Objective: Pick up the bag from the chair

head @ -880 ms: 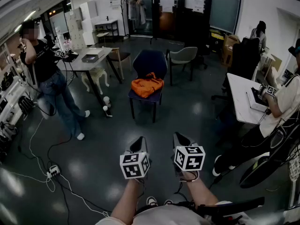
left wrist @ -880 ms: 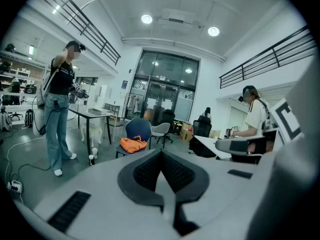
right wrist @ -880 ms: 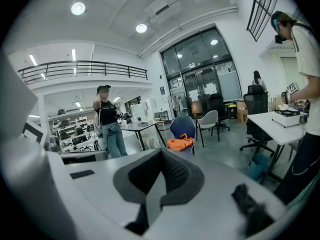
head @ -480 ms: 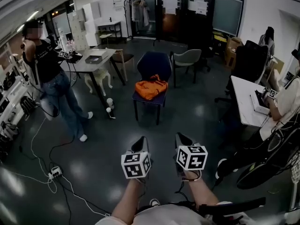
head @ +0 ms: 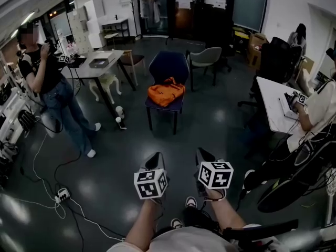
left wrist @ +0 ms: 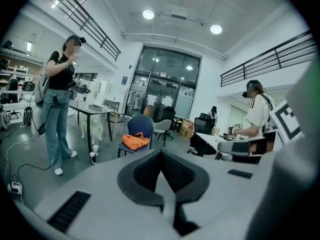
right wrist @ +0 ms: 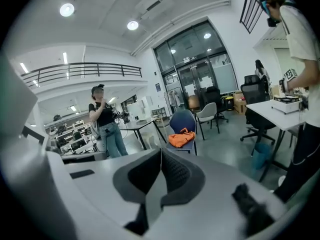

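claws, two of them, held side by side low in the head view, both pointing ahead and a bit downward over a dark glossy floor (head: 215,127).

left claw (head: 156,159): jaws fully together, nothing btwn them, touching nothing. in the left gripper view the left claw (left wrist: 161,154) shows its ribbed pads meeting along one seam w/ no gap.

right claw (head: 202,156), just beside the left one: jaws likewise pressed together, empty, touching nothing. in the right gripper view the right claw (right wrist: 161,153) shows the same tight seam. each claw carries a marker cube (head: 151,184) behind its jaws.

orange bag (head: 166,92) lies crumpled on the seat of a dark blue chair (head: 168,67), straight ahead of both claws and well apart from them, w/ bare floor btwn. in the left gripper view the bag (left wrist: 135,141) sits just above and left of the jaw tips. in the right gripper view the bag (right wrist: 181,138) sits just above and right of the tips. the chair's backrest stands behind the bag.

ahead and far left of the claws: standing person (head: 50,83) in dark top and jeans, beside a grey table (head: 100,63). beyond the blue chair, to the right: pale grey chair (head: 206,62). far right of the claws: white desk (head: 269,106) w/ a seated person (head: 320,106) in a white top. left of the left claw: cables and a power strip (head: 61,193) on the floor.
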Demonstrator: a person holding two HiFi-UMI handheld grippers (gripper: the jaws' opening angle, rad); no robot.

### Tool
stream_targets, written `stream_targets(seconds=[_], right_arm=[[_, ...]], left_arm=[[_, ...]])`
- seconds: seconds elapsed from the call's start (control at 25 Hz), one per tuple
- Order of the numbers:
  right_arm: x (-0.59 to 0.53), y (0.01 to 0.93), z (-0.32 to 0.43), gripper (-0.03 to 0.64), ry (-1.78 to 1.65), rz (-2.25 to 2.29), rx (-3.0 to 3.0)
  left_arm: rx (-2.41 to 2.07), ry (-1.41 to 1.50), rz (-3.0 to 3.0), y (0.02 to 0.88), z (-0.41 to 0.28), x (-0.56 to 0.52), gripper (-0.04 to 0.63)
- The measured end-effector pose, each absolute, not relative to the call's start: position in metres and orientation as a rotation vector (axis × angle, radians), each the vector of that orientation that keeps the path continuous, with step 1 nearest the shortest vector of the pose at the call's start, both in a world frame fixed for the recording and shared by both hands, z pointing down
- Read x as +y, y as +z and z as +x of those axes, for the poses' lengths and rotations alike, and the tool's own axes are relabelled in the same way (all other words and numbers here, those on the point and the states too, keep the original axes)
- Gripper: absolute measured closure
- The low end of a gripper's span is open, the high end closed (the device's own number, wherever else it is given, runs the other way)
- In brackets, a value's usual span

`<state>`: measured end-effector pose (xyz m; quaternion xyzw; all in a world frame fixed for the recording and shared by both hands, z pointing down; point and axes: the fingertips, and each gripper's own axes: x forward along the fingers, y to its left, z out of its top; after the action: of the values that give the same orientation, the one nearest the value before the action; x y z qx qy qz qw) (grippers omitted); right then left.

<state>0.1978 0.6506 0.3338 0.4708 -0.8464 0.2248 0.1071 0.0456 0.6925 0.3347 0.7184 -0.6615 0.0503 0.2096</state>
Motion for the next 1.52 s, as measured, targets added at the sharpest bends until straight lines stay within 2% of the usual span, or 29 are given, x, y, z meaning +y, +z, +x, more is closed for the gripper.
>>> stream_targets(seconds=[0.48, 1.0, 1.52], right_arm=[[0.598, 0.333, 0.182, 0.584, 0.639, 1.398, -2.480], [0.477, 0.333, 0.170, 0.583, 0.620, 1.351, -2.489], [0.372, 0.330, 0.189, 0.583, 0.631, 1.359, -2.496]], left_arm=[[-1.842, 0.142, 1.979, 0.337, 0.029, 0.645, 0.583], [-1.871, 0.147, 1.944, 0.337, 0.019, 0.531, 0.583], [-1.913, 0.204, 1.929, 0.329, 0.025, 0.431, 0.583]])
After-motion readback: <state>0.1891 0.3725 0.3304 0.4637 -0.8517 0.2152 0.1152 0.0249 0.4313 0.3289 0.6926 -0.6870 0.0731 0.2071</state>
